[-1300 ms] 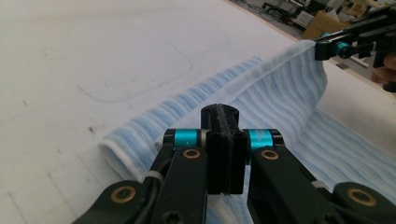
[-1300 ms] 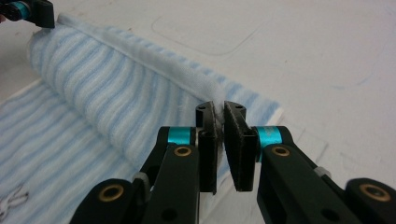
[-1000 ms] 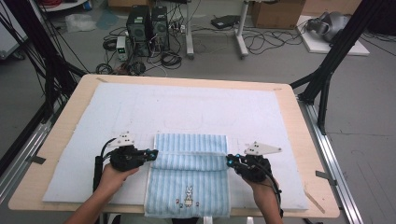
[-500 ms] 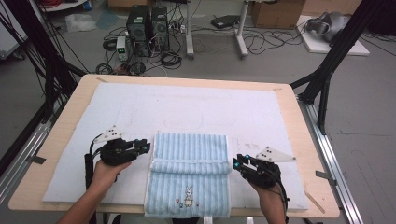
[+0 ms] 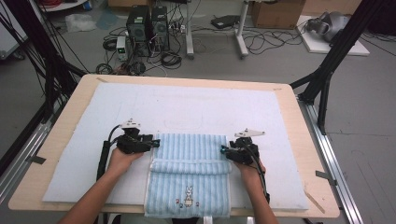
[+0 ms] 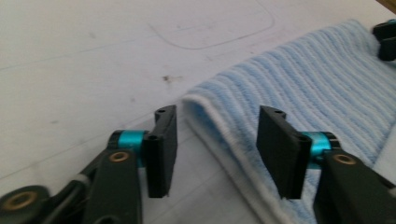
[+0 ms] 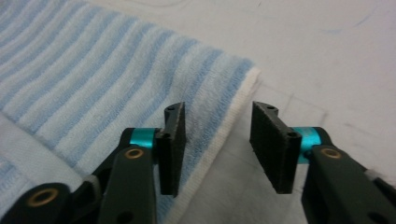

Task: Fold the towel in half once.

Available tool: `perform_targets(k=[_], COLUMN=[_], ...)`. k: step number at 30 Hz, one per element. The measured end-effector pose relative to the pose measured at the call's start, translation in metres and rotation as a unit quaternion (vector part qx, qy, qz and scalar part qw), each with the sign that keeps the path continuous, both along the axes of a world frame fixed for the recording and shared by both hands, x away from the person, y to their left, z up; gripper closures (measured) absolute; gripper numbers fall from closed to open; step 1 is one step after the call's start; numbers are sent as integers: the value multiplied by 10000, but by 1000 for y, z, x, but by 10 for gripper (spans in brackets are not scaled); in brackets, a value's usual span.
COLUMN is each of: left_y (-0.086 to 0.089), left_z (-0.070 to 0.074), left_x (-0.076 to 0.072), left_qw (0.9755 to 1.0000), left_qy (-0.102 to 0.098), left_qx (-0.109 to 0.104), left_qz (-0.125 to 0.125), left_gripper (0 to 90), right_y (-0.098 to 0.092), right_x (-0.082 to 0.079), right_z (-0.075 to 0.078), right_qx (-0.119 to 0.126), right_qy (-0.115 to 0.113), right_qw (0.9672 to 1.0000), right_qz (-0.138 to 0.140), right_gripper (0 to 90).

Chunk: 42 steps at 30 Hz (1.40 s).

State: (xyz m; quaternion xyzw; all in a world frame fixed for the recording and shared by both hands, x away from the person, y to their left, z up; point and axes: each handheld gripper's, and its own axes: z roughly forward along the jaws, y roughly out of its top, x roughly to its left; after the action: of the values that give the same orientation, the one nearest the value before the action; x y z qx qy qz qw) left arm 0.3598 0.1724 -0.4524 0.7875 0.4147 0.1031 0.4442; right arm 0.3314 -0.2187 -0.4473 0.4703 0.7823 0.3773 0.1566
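Note:
A blue-and-white striped towel (image 5: 189, 149) lies on the white mat (image 5: 187, 107). A fold ridge crosses its middle, and an embroidered bunny (image 5: 188, 192) sits near the front hem. My left gripper (image 5: 155, 143) is at the towel's far left corner. In the left gripper view the gripper (image 6: 217, 149) stands open with the towel's (image 6: 317, 93) white edge lying loose between the jaws. My right gripper (image 5: 223, 151) is at the far right corner. It (image 7: 217, 147) is open too, straddling the towel's (image 7: 93, 84) hem without pressing it. Both pairs of jaws have just been opening.
The mat covers most of a wooden table (image 5: 299, 107) with metal rails (image 5: 331, 158) along its sides. Black frame legs (image 5: 327, 70) stand at both far corners. Computer towers (image 5: 147, 23) and cables lie on the floor beyond the far edge.
Both grippers left the fold ridge, swung outward and came to the towel's far corners. Their jaws went from shut to open. The towel lies as before.

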Motion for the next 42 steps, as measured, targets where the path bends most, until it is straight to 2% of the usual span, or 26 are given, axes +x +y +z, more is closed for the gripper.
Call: perform_targets(k=[1,2,3,5,6,7,9,11,14,17,20,22,24,26,28,29,30,31,32,34,35,37,39,42], left_y=[0,1,1,1,2,3,5,3,0,0,2,4,4,4,3,2,2,3,5,9,10,11,11,8], left_z=[1,0,0,0,0,0,1,4,5,5,5,7,12,17,19,20,20,20,21,24,25,27,28,20], left_x=[1,3,4,5,5,7,13,22,39,54,67,76,83,92,94,93,93,93,92,89,87,81,71,58], left_qw=[9998,9999,9999,9999,10000,9999,9998,9998,9999,9997,9996,9996,9993,9993,9976,9969,9968,9973,9976,9976,9978,9985,9982,9980], left_qy=[-85,-38,-9,-4,24,56,174,133,61,-25,-127,-124,-245,-260,-581,-696,-678,-559,-416,-246,-112,-23,-149,-66], left_qx=[145,38,43,16,-22,-93,-128,-105,22,-18,-102,-93,-75,-59,-41,40,30,-123,-307,-409,-468,-475,-576,-624], left_qz=[-54,-129,-113,-108,-86,-35,-25,54,150,252,224,218,265,276,361,377,421,456,460,506,448,265,91,-112], left_gripper=[692,784,866,873,875,877,879,879,879,879,879,879,879,879,875,853,766,656,598,476,446,451,505,503], right_y=[2,3,3,4,7,8,7,7,10,13,14,14,16,19,21,21,21,19,17,12,9,4,-1,-4], right_x=[0,-1,-1,-1,-2,-2,0,5,17,33,48,60,72,81,89,91,91,91,91,87,85,79,73,67], right_z=[0,0,0,0,1,1,1,1,2,4,6,7,9,11,12,11,11,11,10,11,12,15,15,17], right_qx=[-91,-157,-119,6,-53,-122,-79,-39,-157,-199,-263,-238,-274,-307,-282,-298,-289,-198,-105,-95,52,119,303,575], right_qy=[-39,-53,-48,39,11,-40,-60,-86,-204,-292,-489,-436,-447,-496,-474,-570,-608,-542,-452,-381,-356,-369,-299,-43], right_qw=[9999,9998,9999,9996,9994,9992,9995,9998,9996,9994,9985,9988,9986,9982,9982,9974,9968,9970,9976,9981,9985,9986,9989,9983], right_qz=[34,51,75,278,339,373,305,199,96,18,9,-20,-57,-133,-254,-316,-433,-521,-512,-468,-423,-359,-215,44], right_gripper=[573,600,678,842,856,860,863,863,862,862,861,861,860,860,847,815,750,695,656,593,571,535,519,497])
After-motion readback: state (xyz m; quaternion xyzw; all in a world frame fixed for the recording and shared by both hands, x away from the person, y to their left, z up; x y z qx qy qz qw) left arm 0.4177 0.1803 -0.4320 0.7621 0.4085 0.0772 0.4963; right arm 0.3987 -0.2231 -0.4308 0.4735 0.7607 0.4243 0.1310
